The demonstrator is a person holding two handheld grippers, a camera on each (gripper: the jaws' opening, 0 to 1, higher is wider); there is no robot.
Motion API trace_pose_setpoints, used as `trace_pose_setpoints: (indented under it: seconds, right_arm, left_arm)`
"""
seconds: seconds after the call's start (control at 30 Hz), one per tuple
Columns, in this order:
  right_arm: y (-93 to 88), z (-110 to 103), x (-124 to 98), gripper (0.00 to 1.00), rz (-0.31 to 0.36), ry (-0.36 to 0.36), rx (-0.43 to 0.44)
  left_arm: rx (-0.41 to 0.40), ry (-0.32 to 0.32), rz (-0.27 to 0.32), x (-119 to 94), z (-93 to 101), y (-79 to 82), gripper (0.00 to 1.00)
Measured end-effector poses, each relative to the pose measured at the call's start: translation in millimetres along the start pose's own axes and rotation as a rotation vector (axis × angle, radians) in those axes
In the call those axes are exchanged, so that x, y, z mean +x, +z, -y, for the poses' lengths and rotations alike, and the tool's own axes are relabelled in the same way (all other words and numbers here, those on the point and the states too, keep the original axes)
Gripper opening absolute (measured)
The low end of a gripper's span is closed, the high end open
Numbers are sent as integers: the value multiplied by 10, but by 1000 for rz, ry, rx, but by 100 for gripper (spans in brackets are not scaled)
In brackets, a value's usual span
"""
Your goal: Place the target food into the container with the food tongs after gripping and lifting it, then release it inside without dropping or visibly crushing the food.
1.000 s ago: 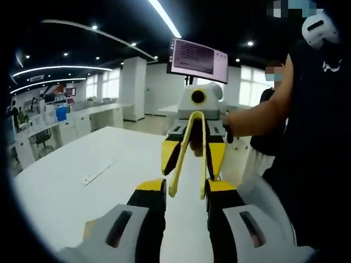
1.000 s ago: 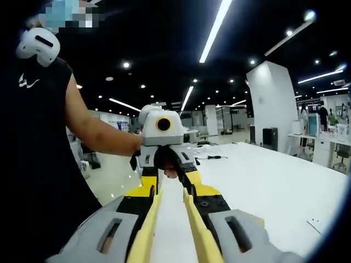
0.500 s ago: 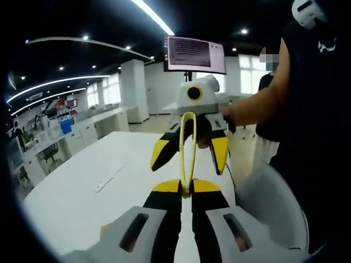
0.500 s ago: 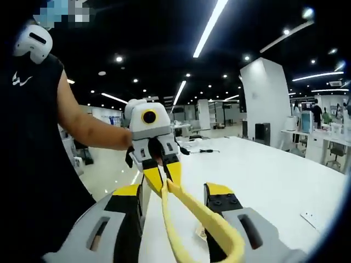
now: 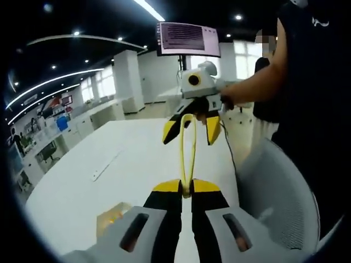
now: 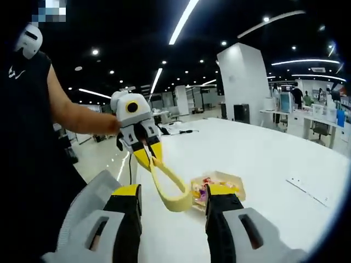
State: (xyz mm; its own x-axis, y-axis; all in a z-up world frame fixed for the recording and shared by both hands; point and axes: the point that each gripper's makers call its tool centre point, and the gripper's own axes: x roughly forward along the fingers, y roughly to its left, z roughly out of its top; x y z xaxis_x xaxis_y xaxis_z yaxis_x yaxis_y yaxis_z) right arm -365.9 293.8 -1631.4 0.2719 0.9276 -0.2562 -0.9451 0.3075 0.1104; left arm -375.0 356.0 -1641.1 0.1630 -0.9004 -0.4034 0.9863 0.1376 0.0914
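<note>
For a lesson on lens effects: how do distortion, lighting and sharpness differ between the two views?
Left gripper view: fisheye bends the table edge; ceiling strip lights glare; the tongs are fairly sharp, the container soft. Right gripper view: ceiling lights curve; white table bright; tongs and container slightly soft.

Our left gripper view looking along its jaws over the white table (image 5: 71,186) toward the right gripper (image 5: 192,129), our right gripper view facing back at the left gripper (image 6: 148,157), close range, both sharing the yellow tongs (image 5: 187,156) between them
</note>
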Motion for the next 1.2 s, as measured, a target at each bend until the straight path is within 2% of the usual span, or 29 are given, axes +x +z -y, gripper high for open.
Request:
trace_pose_setpoints:
  seconds: [0.03, 0.13, 0.27, 0.33, 0.43, 0.5, 0.57, 0.63, 0.7, 0.83, 0.93, 1.03, 1.2]
  right_arm:
    - [-62, 80, -49, 49, -13, -55, 2]
    - [-55, 97, -135, 58, 39, -102, -7]
    - [-228, 180, -237, 71, 12, -166, 2]
    - [-292, 203, -269, 75, -2, -188, -8]
    - [-459, 328, -376, 85, -37, -277, -6]
    - [-570, 399, -452, 90, -44, -336, 15]
    - [-628, 452, -516, 94, -37, -370, -31]
    - [-746, 538, -619, 100, -35, -434, 0]
    - [-850, 582, -702, 99, -43, -471, 35]
    - [-905, 645, -868, 99, 19, -522, 52]
    - [-1048, 660, -940, 99, -33, -564, 63]
    - [-1075, 654, -977, 99, -4, -578, 124]
    - [-1142, 632, -1036, 100, -14, -601, 117]
  left_arm:
    - [-3, 0, -4, 40, 4, -59, 0]
    - [-8, -14, -18, 133, 24, -195, 0]
    - [-16, -35, -76, 280, 36, -475, 0]
    - [-15, -43, -85, 344, 46, -556, 0]
    - [-11, -52, -118, 458, 50, -711, 0]
    - [-18, -52, -124, 496, 42, -759, 0]
    - [-26, -58, -131, 564, 36, -843, 0]
    - [-25, -55, -150, 607, 21, -944, 0]
    - [-28, -46, -167, 628, -1, -1044, 0]
    - [-15, -81, -199, 672, 51, -1243, 0]
    - [-18, -99, -196, 731, 74, -1325, 0]
    - [-26, -114, -212, 794, 116, -1402, 0]
    - [-2, -136, -261, 877, 158, -1552, 0]
